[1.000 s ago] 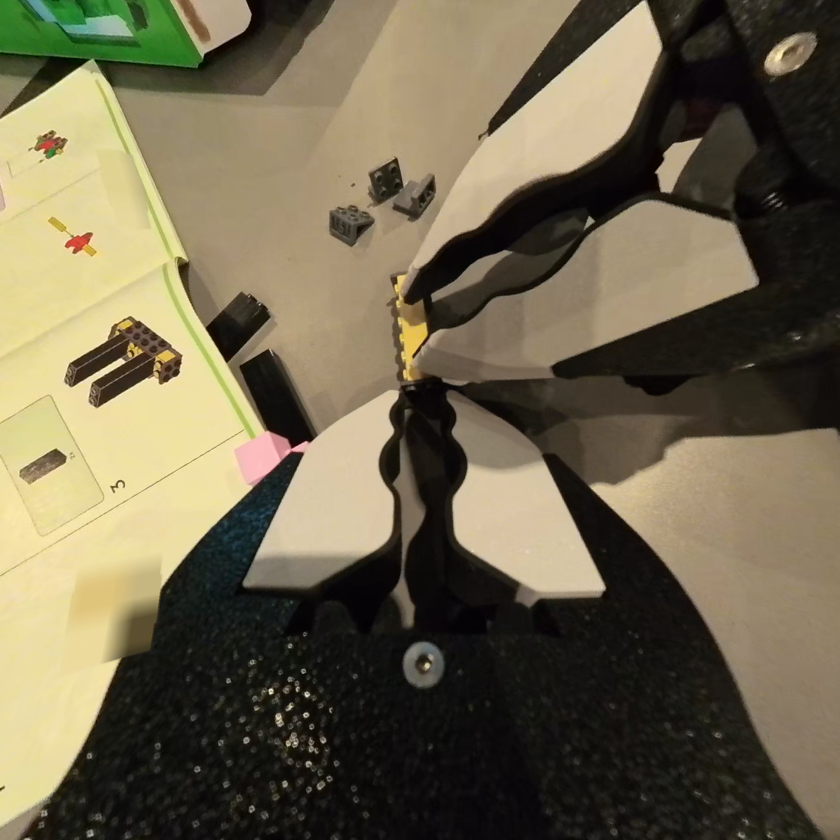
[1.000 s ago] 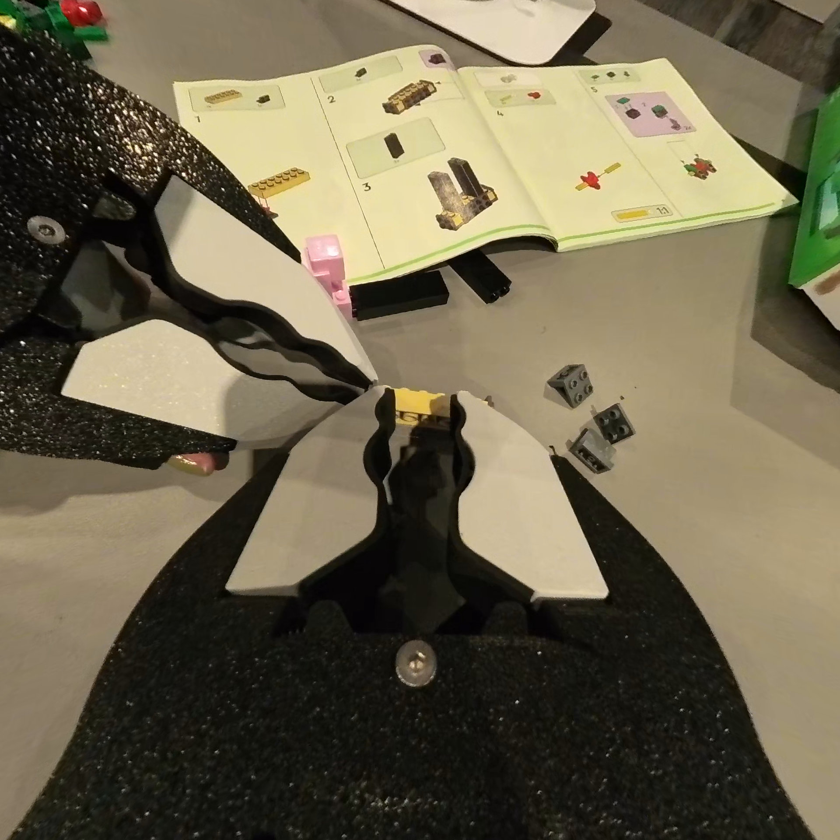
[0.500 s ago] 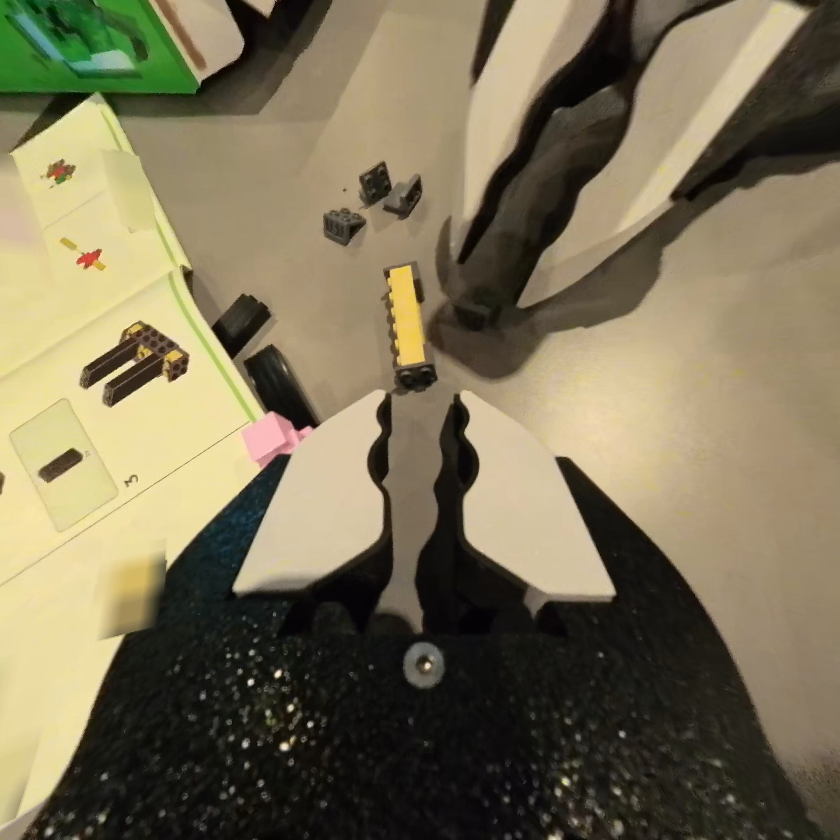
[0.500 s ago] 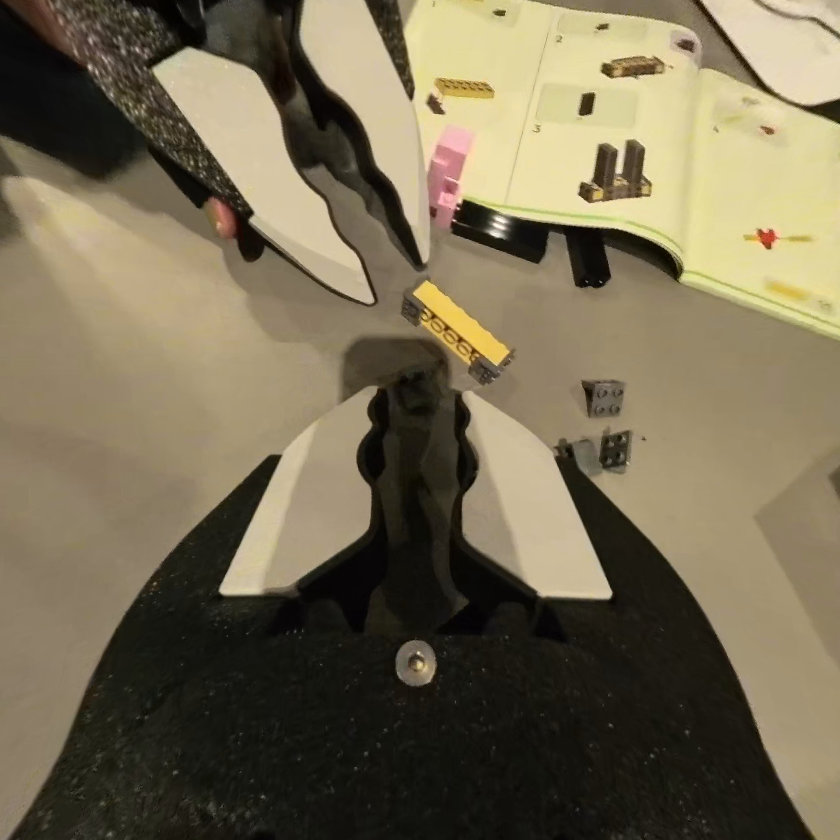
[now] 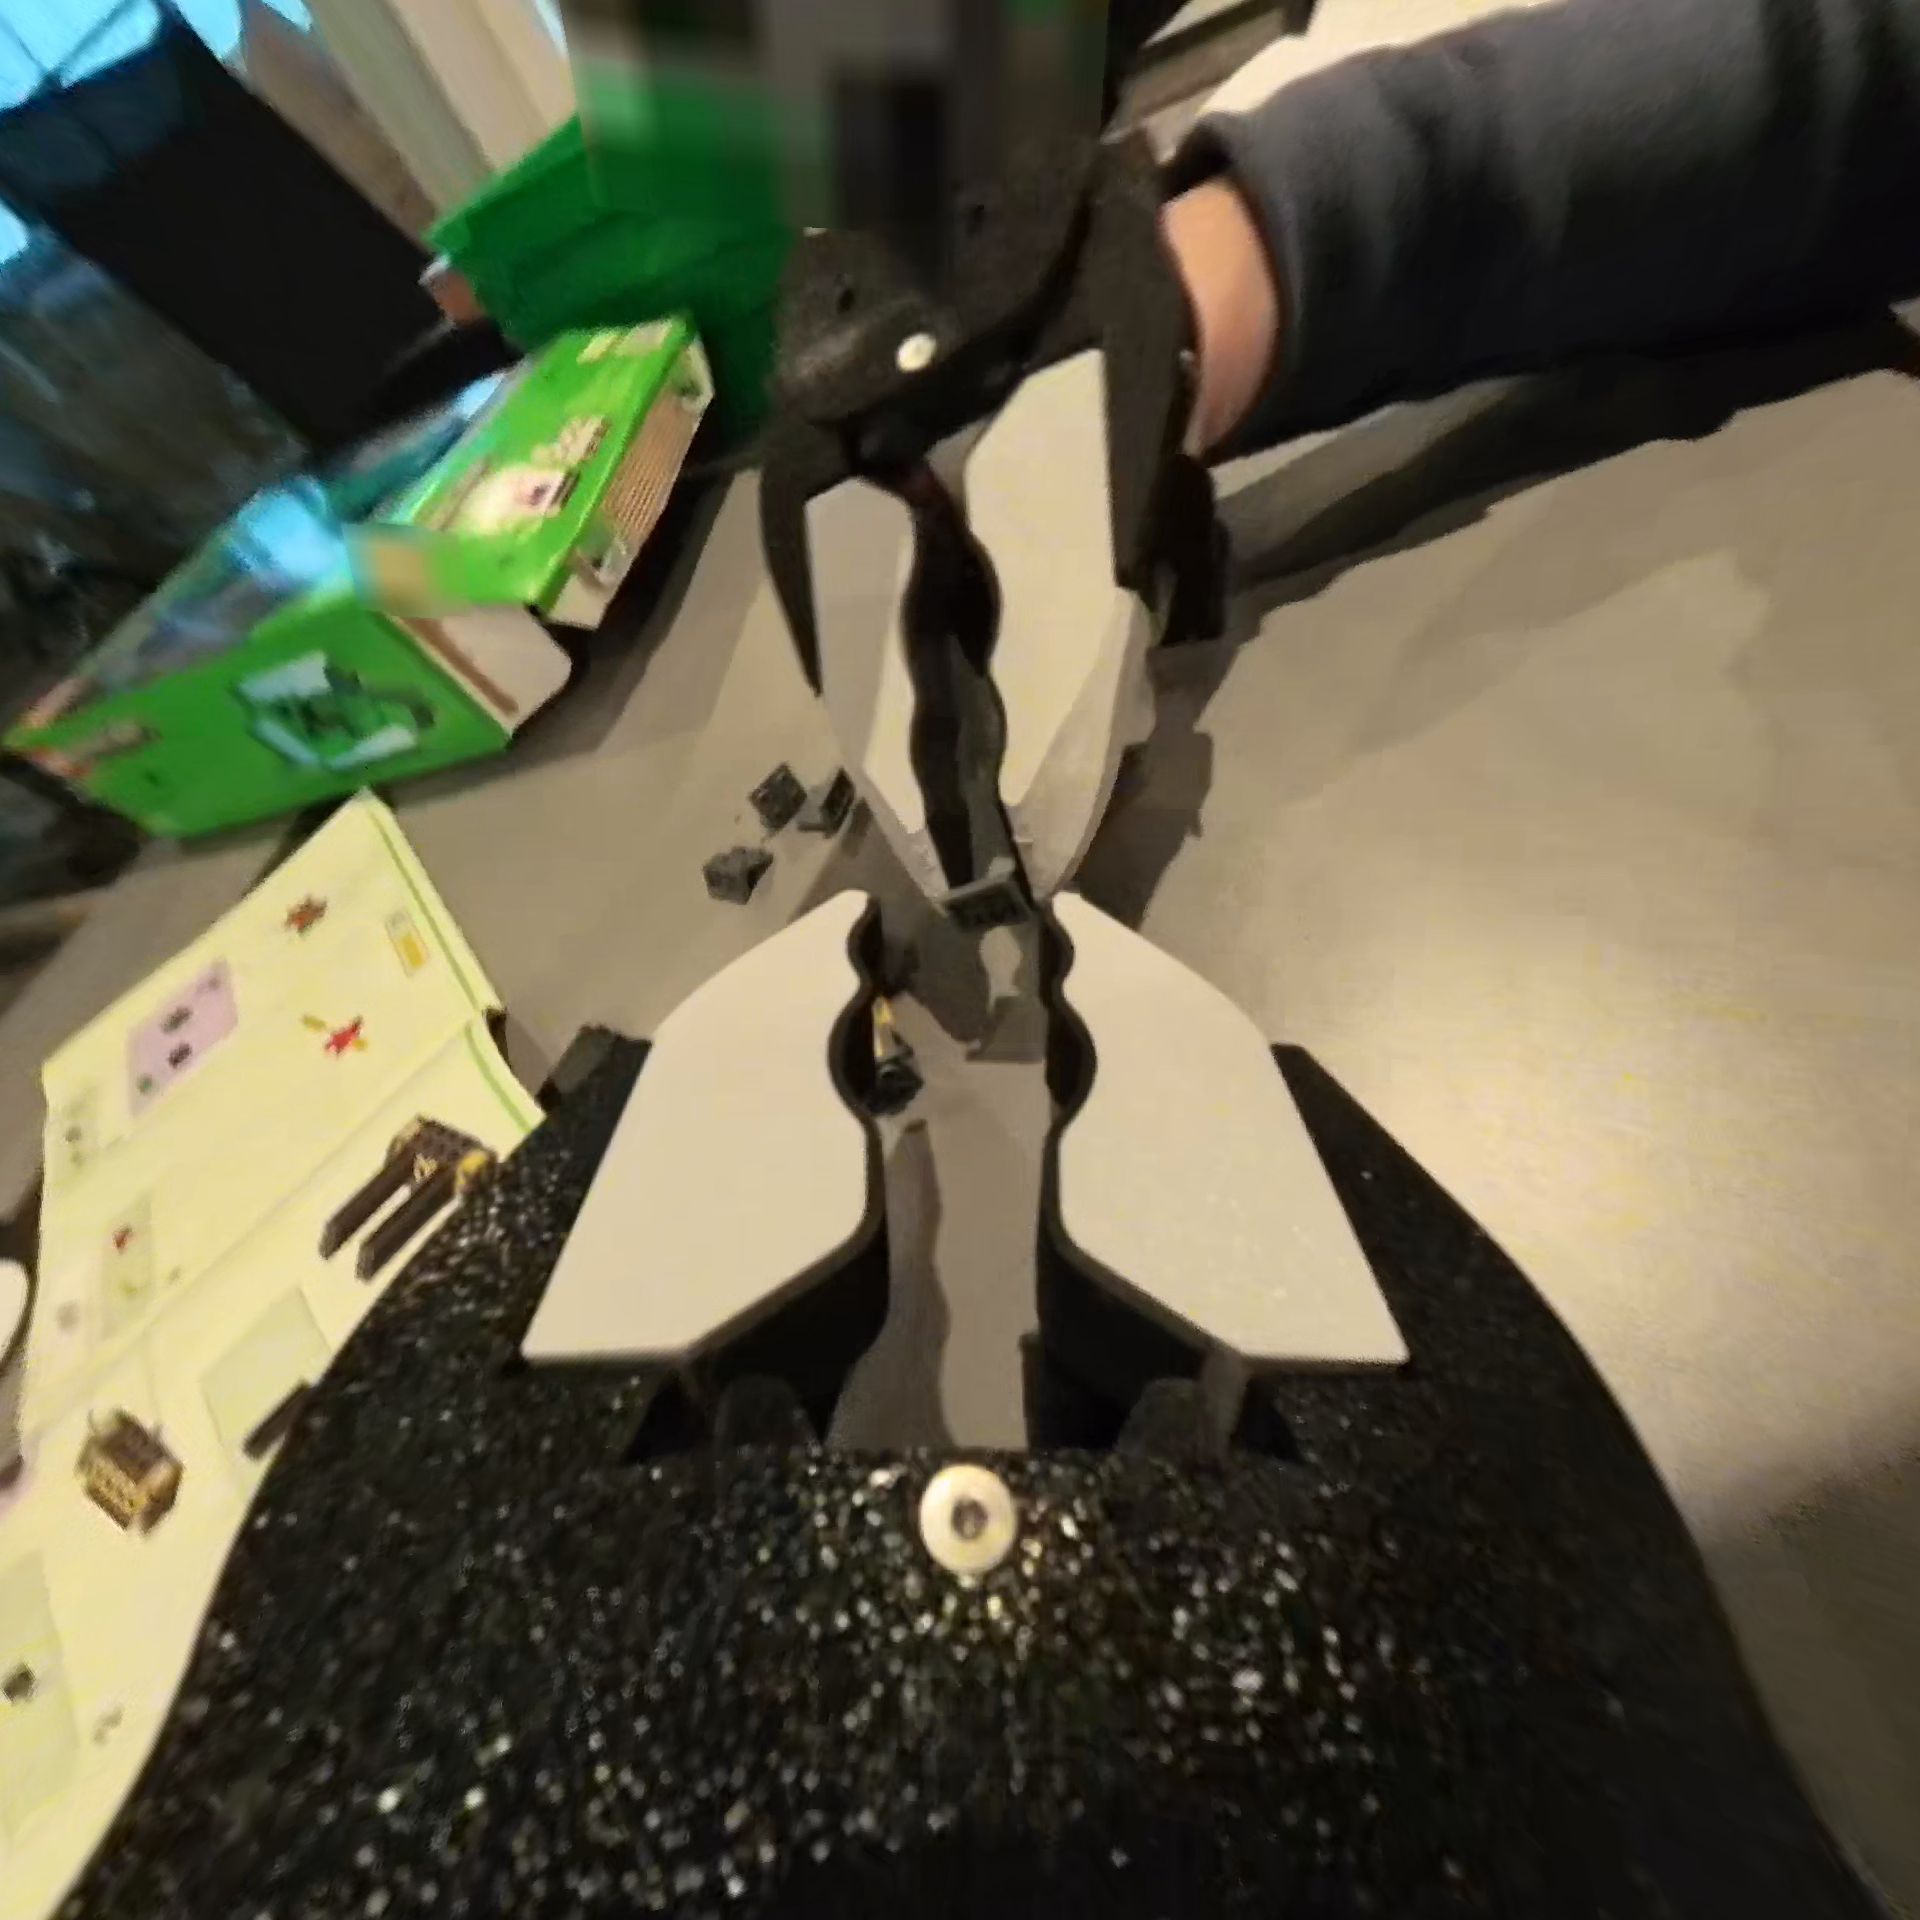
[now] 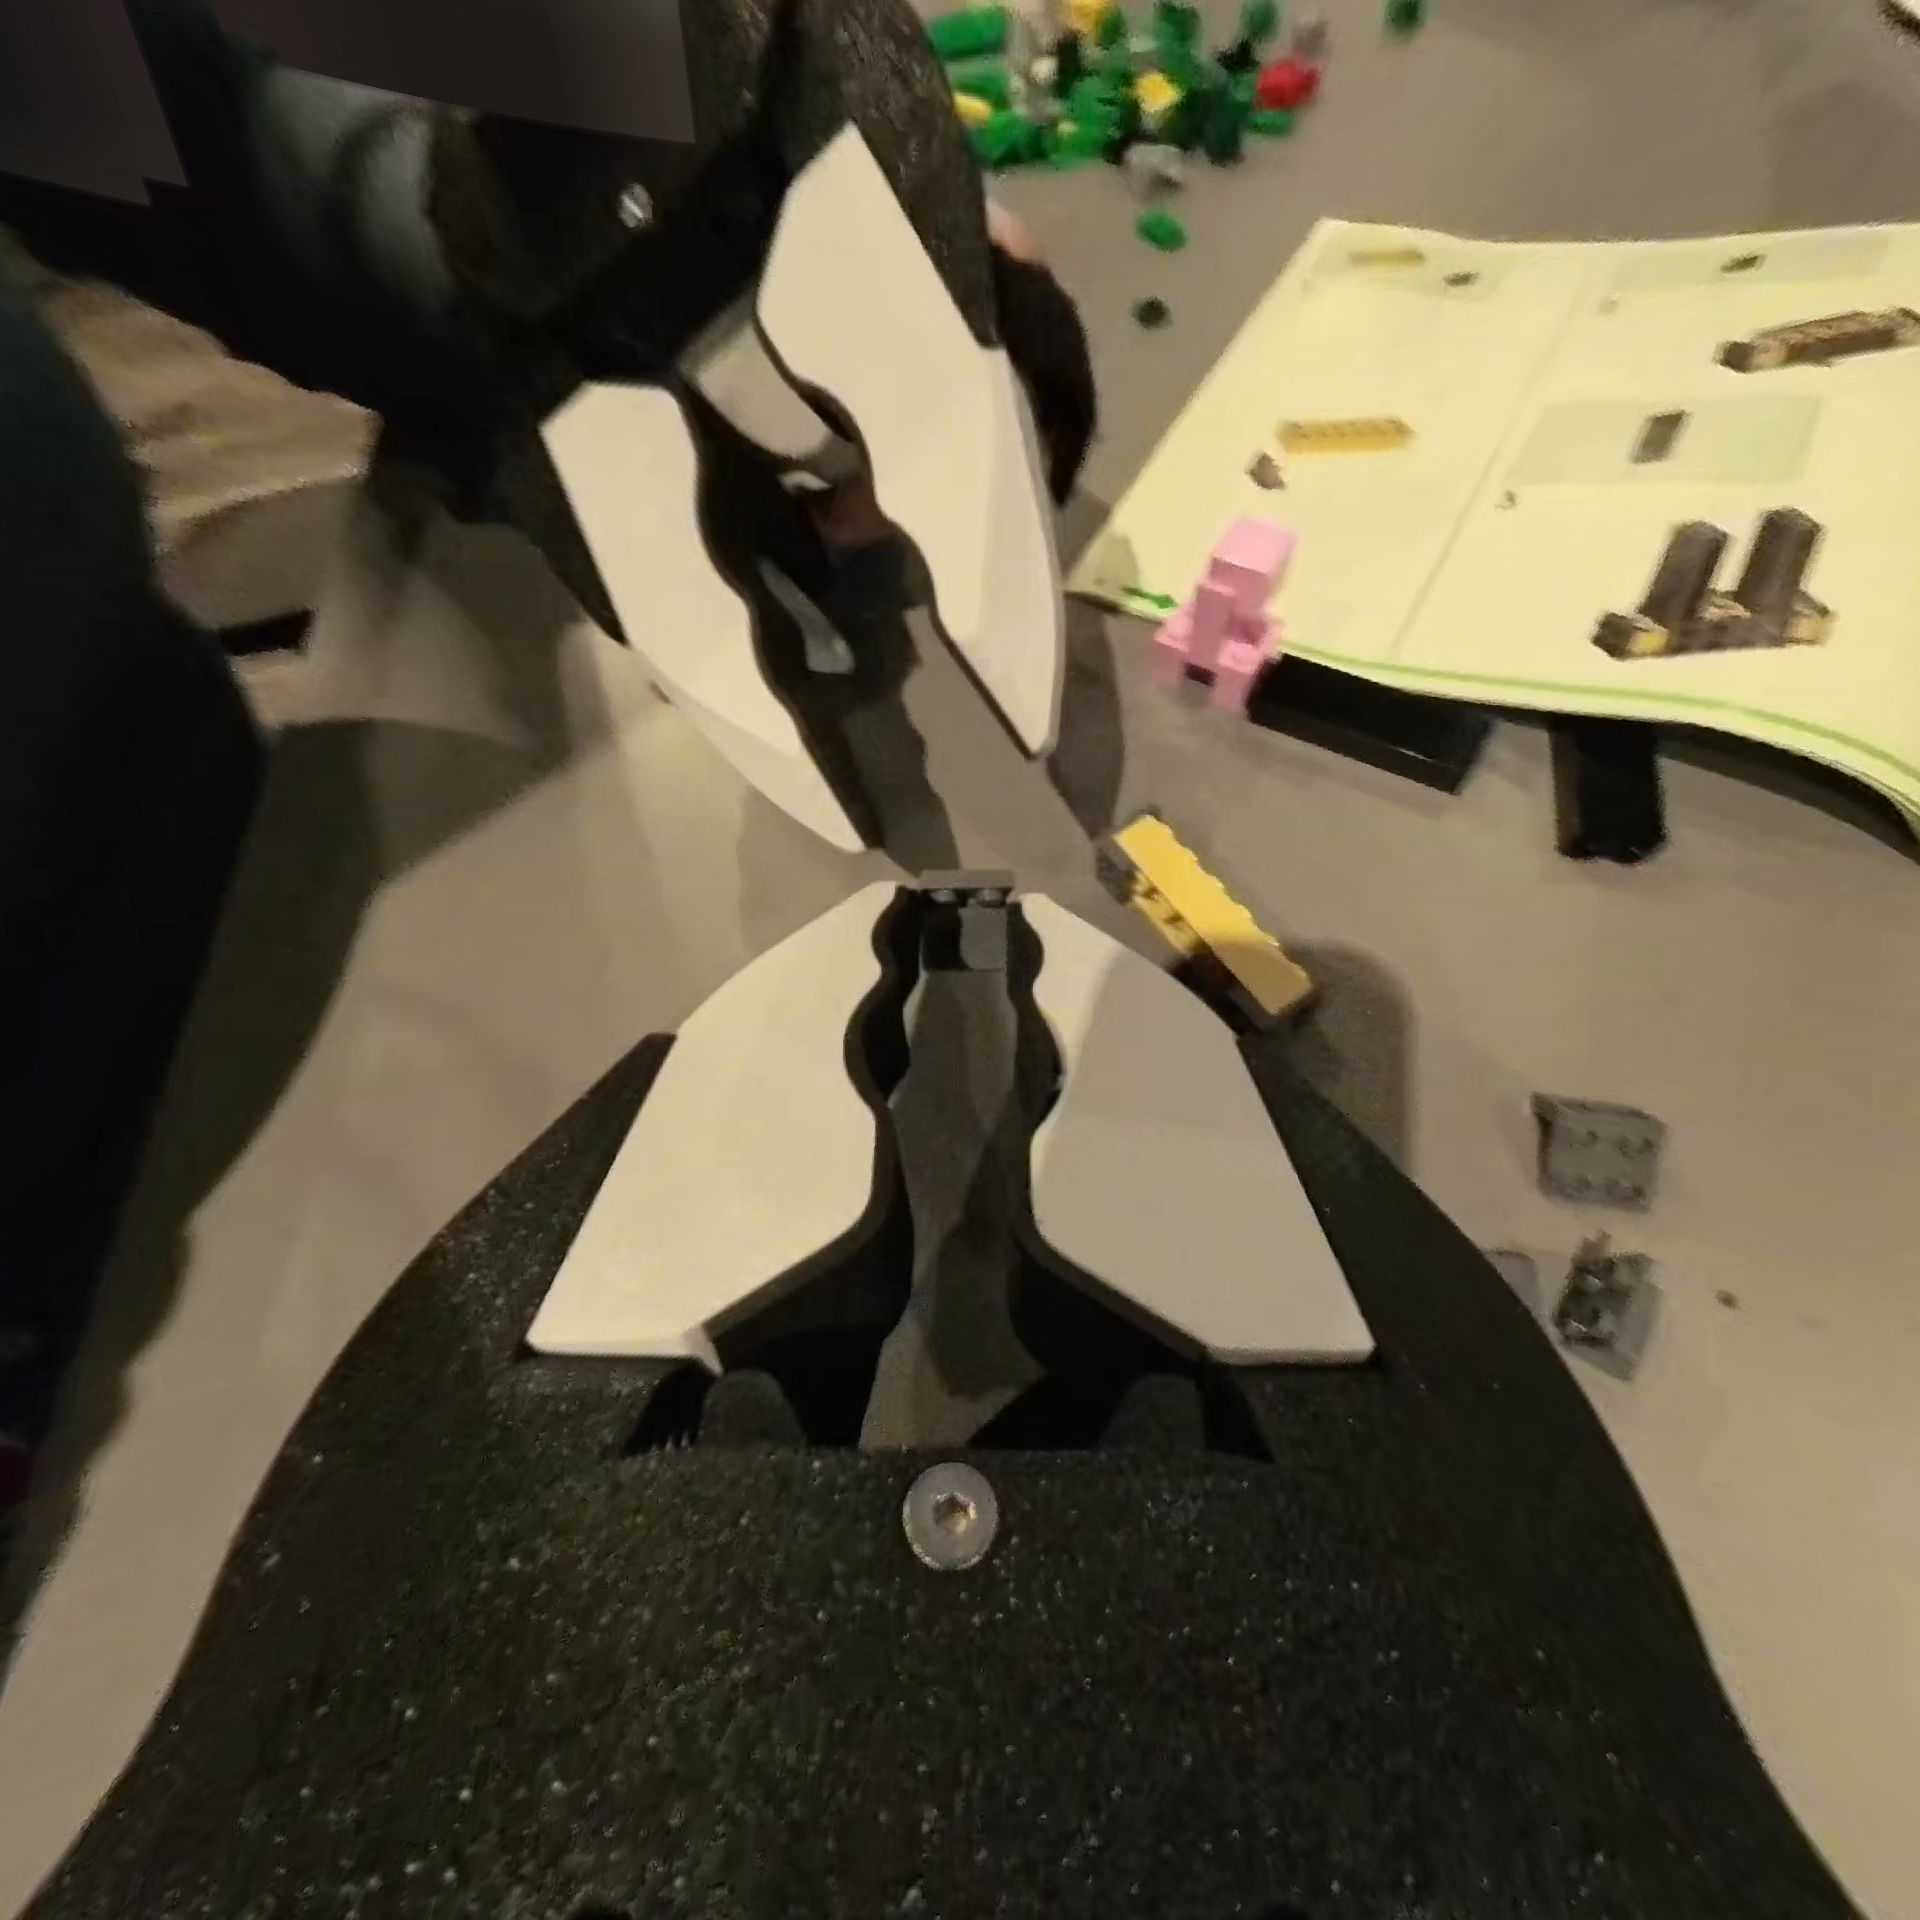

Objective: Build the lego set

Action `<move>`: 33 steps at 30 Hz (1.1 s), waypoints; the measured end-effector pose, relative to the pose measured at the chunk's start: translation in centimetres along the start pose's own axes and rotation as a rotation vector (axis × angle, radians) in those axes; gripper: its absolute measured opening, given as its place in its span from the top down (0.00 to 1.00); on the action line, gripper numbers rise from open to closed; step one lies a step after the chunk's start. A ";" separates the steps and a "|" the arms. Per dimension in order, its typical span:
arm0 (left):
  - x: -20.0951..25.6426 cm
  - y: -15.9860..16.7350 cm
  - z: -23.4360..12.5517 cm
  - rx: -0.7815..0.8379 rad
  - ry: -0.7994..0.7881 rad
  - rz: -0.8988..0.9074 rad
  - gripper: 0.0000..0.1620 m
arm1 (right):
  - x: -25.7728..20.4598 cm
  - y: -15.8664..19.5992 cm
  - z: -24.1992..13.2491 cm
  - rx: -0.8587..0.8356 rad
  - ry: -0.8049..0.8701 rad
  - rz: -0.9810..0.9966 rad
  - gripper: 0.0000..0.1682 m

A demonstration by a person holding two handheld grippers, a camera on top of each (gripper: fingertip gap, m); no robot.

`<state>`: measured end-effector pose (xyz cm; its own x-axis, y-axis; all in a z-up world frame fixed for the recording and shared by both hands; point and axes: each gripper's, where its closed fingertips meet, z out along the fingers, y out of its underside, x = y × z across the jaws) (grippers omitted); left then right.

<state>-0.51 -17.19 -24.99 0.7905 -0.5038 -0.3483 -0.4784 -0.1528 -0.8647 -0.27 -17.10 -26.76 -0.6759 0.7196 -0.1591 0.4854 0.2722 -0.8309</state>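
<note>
My right gripper is shut on a small dark grey brick, held above the table. The same brick shows at its tips in the left wrist view. My left gripper is open and empty, tip to tip with the right gripper and just short of the brick. The left gripper faces me in the right wrist view, jaws apart. A yellow brick with dark bricks at its ends lies on the grey table just right of the tips; part of it shows between my left fingers.
An open instruction booklet lies nearby, with a pink figure and two long black bricks at its edge. Small grey bricks lie loose. Green boxes and a pile of green bricks are farther off. Only a small space, under 4 cm, lies between the two pairs of fingers.
Both grippers let go of the yellow assembly, which now lies on the table. They rose and turned to face each other tip to tip; the left opened, the right keeps a small dark brick.
</note>
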 end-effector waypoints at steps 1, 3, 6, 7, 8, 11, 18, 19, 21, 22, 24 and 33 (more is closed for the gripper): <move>0.5 -0.2 0.0 0.011 0.017 0.041 0.85 | -0.5 -0.1 -0.1 -0.006 -0.037 -0.004 0.91; 1.4 -0.5 -0.1 0.032 0.051 0.117 0.90 | -1.5 0.1 -0.1 -0.053 -0.089 -0.037 0.91; 2.4 -0.9 -0.4 0.067 0.085 0.210 0.96 | -2.9 0.5 0.1 -0.122 -0.180 -0.072 0.91; 2.8 -1.0 -0.4 0.072 0.099 0.236 0.96 | -3.3 0.6 0.1 -0.146 -0.214 -0.071 0.91; 3.1 -0.9 -0.4 0.069 0.109 0.260 0.95 | -3.6 0.8 0.2 -0.170 -0.240 -0.070 0.91; 4.0 -0.3 -0.4 0.035 0.156 0.327 0.92 | -4.6 1.2 0.4 -0.240 -0.337 -0.060 0.91; 5.9 -0.1 -0.6 0.045 0.254 0.378 0.93 | -5.4 1.3 0.9 -0.308 -0.405 -0.075 0.91; 5.9 -0.1 -0.6 0.041 0.252 0.383 0.93 | -5.4 1.3 0.9 -0.310 -0.402 -0.078 0.91; 5.9 0.0 -0.5 0.036 0.246 0.387 0.94 | -5.3 1.3 1.0 -0.303 -0.394 -0.079 0.92; 5.8 0.1 -0.5 0.036 0.240 0.391 0.94 | -5.2 1.3 0.9 -0.296 -0.389 -0.077 0.93; 5.7 0.2 -0.3 0.029 0.230 0.402 0.97 | -5.1 1.2 0.7 -0.279 -0.388 -0.072 0.93; 4.6 0.2 0.2 0.010 0.161 0.344 0.98 | -3.7 0.7 0.4 -0.200 -0.263 -0.122 0.96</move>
<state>3.07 -19.38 -26.86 0.5138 -0.6514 -0.5583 -0.7011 0.0563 -0.7109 2.33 -19.87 -26.99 -0.8427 0.4922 -0.2182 0.4736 0.4847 -0.7354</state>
